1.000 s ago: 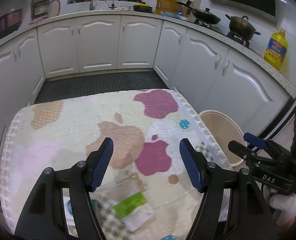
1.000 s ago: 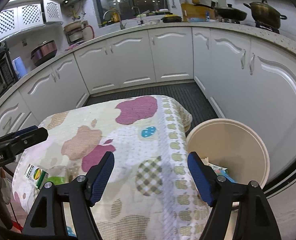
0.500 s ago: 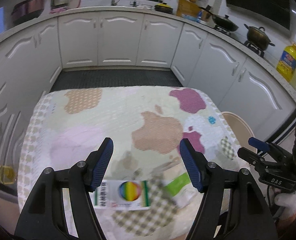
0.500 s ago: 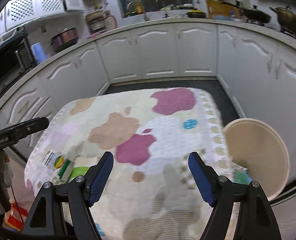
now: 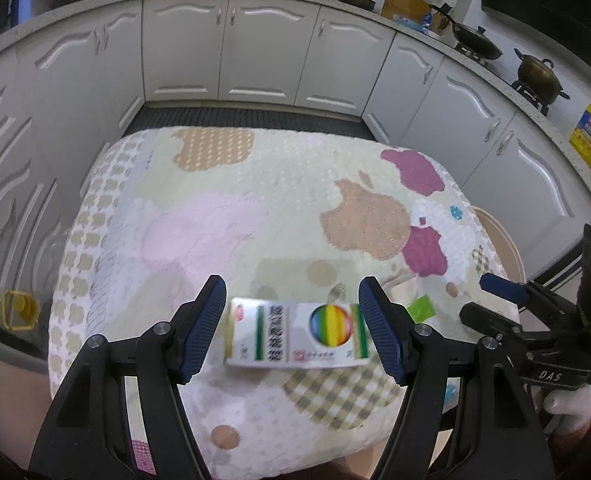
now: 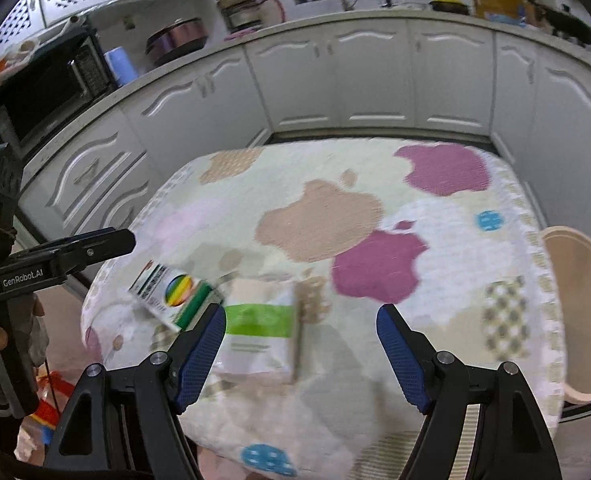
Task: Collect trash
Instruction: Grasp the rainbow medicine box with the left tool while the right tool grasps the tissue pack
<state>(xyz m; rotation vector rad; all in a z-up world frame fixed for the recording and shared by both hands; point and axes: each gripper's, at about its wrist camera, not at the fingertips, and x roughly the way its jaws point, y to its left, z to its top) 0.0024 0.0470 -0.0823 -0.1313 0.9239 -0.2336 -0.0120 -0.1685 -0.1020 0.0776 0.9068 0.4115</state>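
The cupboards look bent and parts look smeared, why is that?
Both wrist views use fisheye lenses, so the straight cupboards curve. Right wrist view: the green-and-white packet is motion-blurred. Left wrist view: the rainbow box is only slightly soft.

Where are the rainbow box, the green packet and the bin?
Rainbow box [image 5: 297,336], left wrist view, middle of its printed top face.
Green packet [image 6: 261,322], right wrist view, on its green band.
Bin [image 6: 575,312], right wrist view, on its inner wall beside the table.

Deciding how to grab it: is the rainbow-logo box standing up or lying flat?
Lying flat: the box shows its broad printed face upward on the tablecloth.
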